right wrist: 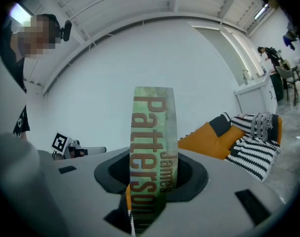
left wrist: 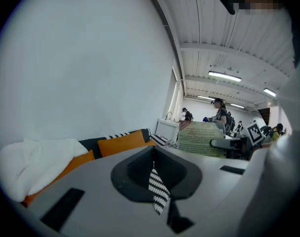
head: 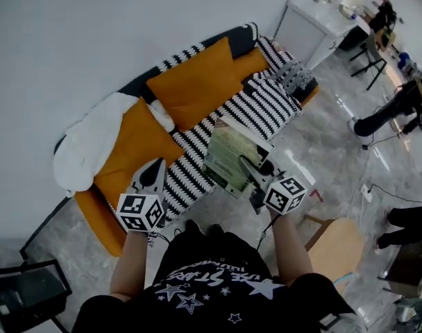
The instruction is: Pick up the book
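My right gripper is shut on a green book and holds it in the air above the front edge of the sofa. In the right gripper view the book's spine, with large brown lettering, stands upright between the jaws of the right gripper. My left gripper hovers over the orange seat, its jaws together with nothing in them. The left gripper view shows only a thin slit in the left gripper, and the book held by the right gripper off to the right.
An orange sofa with orange cushions carries a black-and-white striped blanket and a white blanket. A round wooden stool stands at my right. A white counter and people are at the back right.
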`<state>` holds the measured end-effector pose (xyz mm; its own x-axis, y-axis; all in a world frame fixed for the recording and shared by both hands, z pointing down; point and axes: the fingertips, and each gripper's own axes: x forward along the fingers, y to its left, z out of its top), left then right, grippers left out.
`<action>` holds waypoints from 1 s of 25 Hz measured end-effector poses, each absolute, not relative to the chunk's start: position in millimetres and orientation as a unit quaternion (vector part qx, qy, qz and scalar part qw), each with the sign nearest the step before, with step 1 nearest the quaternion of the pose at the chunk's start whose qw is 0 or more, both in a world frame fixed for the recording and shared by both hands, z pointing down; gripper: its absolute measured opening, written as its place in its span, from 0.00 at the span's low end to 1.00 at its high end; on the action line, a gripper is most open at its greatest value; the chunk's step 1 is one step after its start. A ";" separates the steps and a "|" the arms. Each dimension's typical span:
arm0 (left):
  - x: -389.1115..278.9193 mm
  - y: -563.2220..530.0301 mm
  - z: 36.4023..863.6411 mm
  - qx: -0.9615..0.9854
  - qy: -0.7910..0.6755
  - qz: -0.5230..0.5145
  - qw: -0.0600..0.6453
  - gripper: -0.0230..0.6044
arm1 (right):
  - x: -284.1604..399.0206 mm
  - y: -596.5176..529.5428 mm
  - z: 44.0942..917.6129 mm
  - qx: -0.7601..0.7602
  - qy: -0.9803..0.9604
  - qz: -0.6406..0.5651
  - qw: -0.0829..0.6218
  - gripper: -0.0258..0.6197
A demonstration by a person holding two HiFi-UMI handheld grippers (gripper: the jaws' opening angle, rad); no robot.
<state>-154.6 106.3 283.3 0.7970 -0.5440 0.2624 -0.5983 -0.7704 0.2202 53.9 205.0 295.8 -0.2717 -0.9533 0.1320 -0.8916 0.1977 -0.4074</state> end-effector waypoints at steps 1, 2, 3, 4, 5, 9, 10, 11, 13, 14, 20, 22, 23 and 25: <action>-149.5 112.8 281.6 0.936 -0.305 0.092 0.148 0.05 | 58.1 212.4 294.8 -0.599 0.770 -0.206 0.076 0.30; -145.6 118.2 281.9 0.936 -0.305 0.094 0.149 0.05 | 61.2 218.2 295.4 -0.598 0.771 -0.206 0.078 0.30; -142.6 123.3 283.2 0.936 -0.305 0.096 0.149 0.05 | 63.6 223.1 297.4 -0.596 0.771 -0.207 0.081 0.30; -139.2 130.1 283.3 0.935 -0.305 0.098 0.149 0.05 | 66.7 229.2 299.3 -0.594 0.772 -0.210 0.083 0.30; -134.9 139.7 280.5 0.935 -0.306 0.099 0.148 0.05 | 71.2 237.7 299.5 -0.592 0.773 -0.212 0.085 0.30; -119.2 184.1 263.7 0.934 -0.312 0.104 0.143 0.05 | 91.4 274.6 293.6 -0.587 0.777 -0.212 0.086 0.30; -118.5 191.3 263.7 0.933 -0.313 0.108 0.143 0.05 | 93.7 280.8 294.0 -0.587 0.776 -0.212 0.086 0.30; -118.0 197.1 264.6 0.932 -0.313 0.112 0.145 0.05 | 95.3 286.4 294.6 -0.588 0.776 -0.212 0.087 0.30; -113.9 207.5 266.7 0.932 -0.309 0.121 0.145 0.05 | 98.8 297.7 295.0 -0.591 0.775 -0.208 0.087 0.30; -109.6 212.7 267.6 0.934 -0.304 0.125 0.143 0.05 | 101.3 303.9 295.1 -0.592 0.774 -0.206 0.086 0.30; -83.8 232.8 260.6 0.947 -0.272 0.117 0.127 0.05 | 110.8 340.3 299.1 -0.607 0.764 -0.202 0.079 0.30; -83.6 235.6 257.0 0.949 -0.267 0.109 0.126 0.05 | 107.7 348.2 296.2 -0.613 0.761 -0.198 0.078 0.30; -85.5 237.8 256.5 0.950 -0.264 0.107 0.126 0.05 | 104.1 351.5 294.1 -0.615 0.760 -0.195 0.078 0.30; -91.4 243.7 258.1 0.953 -0.254 0.106 0.127 0.05 | 94.9 357.8 289.1 -0.619 0.759 -0.186 0.075 0.30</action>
